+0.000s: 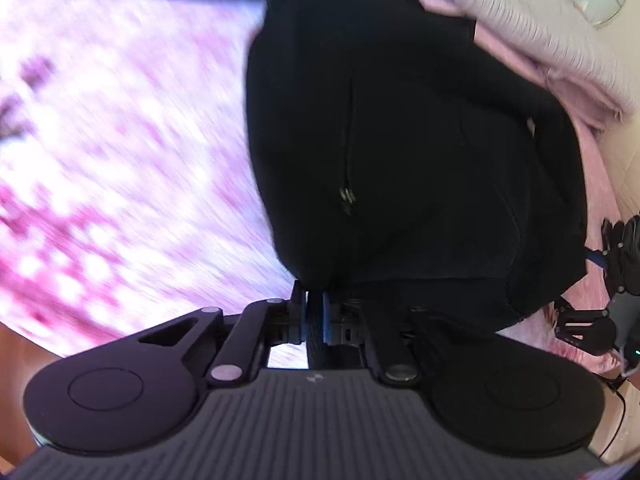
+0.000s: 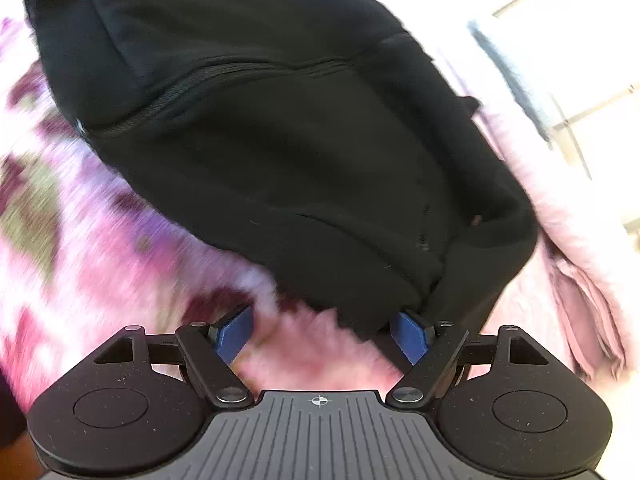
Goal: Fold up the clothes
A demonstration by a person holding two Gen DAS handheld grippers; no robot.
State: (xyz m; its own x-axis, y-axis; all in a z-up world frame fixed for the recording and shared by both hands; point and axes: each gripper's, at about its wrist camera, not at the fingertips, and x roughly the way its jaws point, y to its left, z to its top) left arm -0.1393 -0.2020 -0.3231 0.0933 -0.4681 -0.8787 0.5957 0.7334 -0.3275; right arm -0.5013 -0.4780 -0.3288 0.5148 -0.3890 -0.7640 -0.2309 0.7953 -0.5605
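Observation:
A black zip-up garment (image 1: 400, 152) lies bunched on a pink floral bedspread (image 1: 120, 160). My left gripper (image 1: 314, 312) is shut on the garment's near edge, with black cloth pinched between the pads. In the right wrist view the same garment (image 2: 280, 140) fills the middle, its zipper running across. My right gripper (image 2: 324, 336) is open, its blue pads wide apart; the right pad (image 2: 410, 336) sits at the garment's near hem and the left pad (image 2: 234, 334) over the bedspread (image 2: 100, 260). The right gripper also shows at the far right of the left wrist view (image 1: 600, 300).
Folded pale pink fabric (image 2: 580, 300) lies to the right of the garment on the bed. A white ribbed blanket (image 1: 540, 32) lies behind it. A wall and a window frame (image 2: 560, 60) are at the upper right. Both views are motion-blurred.

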